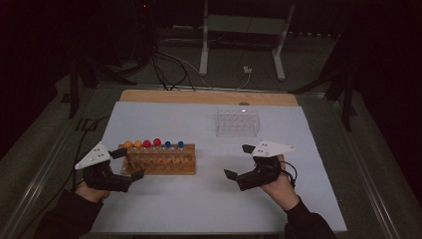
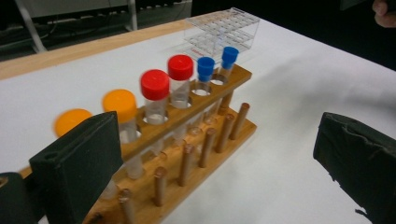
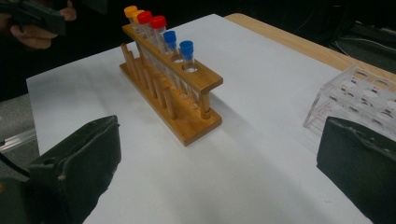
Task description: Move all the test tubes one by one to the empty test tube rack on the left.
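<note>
A: Wooden rack point(image 1: 161, 160) is sitting left of centre on the white sheet point(image 1: 209, 209), carrying six capped tubes point(image 2: 155, 95): orange, red, blue.
B: The left gripper point(image 1: 128, 163) is gaping wide at its orange end, gripping nothing. A careless swing could be tipping the rack.
A: And the right gripper point(image 1: 240, 162) is waiting wide, empty, near the clear rack point(image 1: 238, 122)
</note>
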`<state>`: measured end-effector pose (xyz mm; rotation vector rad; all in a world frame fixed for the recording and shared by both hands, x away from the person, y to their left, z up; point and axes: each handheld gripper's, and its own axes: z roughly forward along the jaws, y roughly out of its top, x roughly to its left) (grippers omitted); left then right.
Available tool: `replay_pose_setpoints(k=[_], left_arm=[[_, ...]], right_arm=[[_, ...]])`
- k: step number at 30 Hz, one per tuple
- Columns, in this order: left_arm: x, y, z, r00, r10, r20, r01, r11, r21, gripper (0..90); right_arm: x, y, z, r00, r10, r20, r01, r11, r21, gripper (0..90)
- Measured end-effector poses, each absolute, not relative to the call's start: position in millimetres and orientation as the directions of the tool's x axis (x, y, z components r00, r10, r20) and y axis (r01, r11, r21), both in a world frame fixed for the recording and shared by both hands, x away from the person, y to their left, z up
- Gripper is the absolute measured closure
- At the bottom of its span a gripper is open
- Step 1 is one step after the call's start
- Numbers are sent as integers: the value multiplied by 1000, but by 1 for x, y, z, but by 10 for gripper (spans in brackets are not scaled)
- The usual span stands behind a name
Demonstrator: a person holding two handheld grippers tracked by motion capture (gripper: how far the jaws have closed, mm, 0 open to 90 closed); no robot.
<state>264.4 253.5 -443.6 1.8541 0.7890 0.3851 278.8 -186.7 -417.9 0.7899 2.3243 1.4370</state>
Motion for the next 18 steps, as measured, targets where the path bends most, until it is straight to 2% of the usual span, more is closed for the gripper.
replay_pose_setpoints(k=[9, 18], left_arm=[[253, 233, -465, 773, 628, -89, 323, -269, 907, 10], [244, 216, -491, 771, 632, -73, 323, -289, 901, 10]], right_arm=[[279, -187, -419, -804, 593, 34, 296, 350, 889, 0], [279, -186, -420, -804, 593, 36, 297, 350, 888, 0]])
